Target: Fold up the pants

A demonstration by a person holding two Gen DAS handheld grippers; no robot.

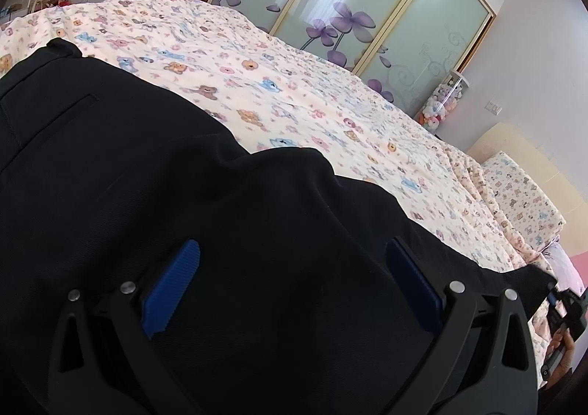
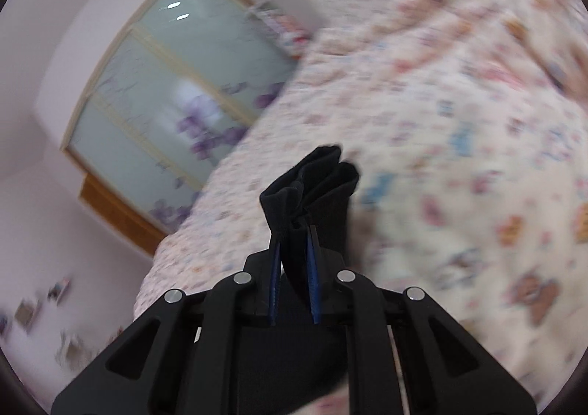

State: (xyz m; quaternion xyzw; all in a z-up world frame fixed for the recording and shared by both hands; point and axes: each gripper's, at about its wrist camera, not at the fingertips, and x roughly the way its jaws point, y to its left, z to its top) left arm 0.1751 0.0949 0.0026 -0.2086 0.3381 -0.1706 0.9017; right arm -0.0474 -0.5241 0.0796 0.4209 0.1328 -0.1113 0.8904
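Black pants (image 1: pixel 154 165) lie spread on the bed, waistband and a back pocket at the left of the left wrist view. Over them hovers my left gripper (image 1: pixel 294 253), its blue pads (image 1: pixel 183 275) far apart with cloth under them. At the lower right edge of that view the pants run toward my right gripper (image 1: pixel 566 305), held by a hand. In the blurred right wrist view, my right gripper (image 2: pixel 294 235) is shut on a bunched end of the pants (image 2: pixel 316 180), lifted off the bed. The cloth sticks out past the fingertips.
The bed carries a cream cover with a bear print (image 1: pixel 294 84) (image 2: pixel 459 121). A pillow (image 1: pixel 522 194) lies at its right end. Behind it stand sliding wardrobe doors with purple flowers (image 1: pixel 349 11) and a tube of plush toys (image 1: pixel 444 99).
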